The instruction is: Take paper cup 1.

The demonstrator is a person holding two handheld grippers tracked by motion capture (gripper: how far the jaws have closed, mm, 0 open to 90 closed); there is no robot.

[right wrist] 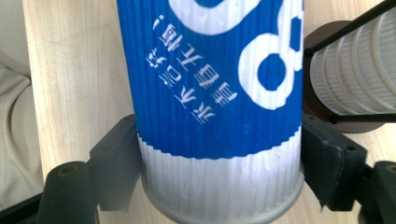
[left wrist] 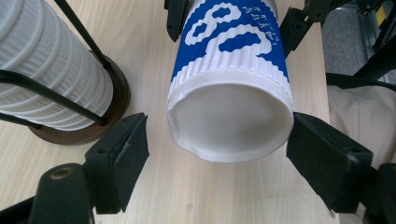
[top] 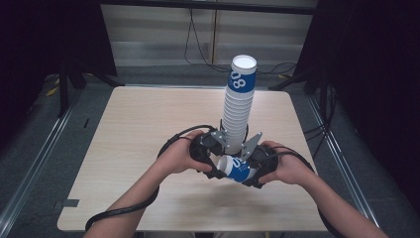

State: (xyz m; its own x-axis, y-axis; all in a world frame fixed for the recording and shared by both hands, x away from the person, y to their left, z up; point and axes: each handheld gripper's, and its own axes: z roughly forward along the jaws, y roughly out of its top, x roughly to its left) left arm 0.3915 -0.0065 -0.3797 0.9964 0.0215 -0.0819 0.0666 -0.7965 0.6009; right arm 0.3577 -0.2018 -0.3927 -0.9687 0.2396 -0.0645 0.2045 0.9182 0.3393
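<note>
A blue and white ribbed paper cup (top: 236,168) lies on its side just above the table, between both hands. In the right gripper view my right gripper (right wrist: 219,158) is shut on the cup (right wrist: 210,93), with both jaws pressed against its white band. My left gripper (left wrist: 217,154) is open around the other end of the cup (left wrist: 231,70), and a gap shows beside its left jaw. The right gripper (left wrist: 233,21) shows at the cup's far end. Just behind stands a tall stack of cups (top: 239,109) in a black wire holder.
The stack (left wrist: 46,70) rests on a dark round base (left wrist: 112,93) close beside the held cup. The light wooden table (top: 138,129) has bare surface to the left and right. Cables trail from both grippers toward its front edge.
</note>
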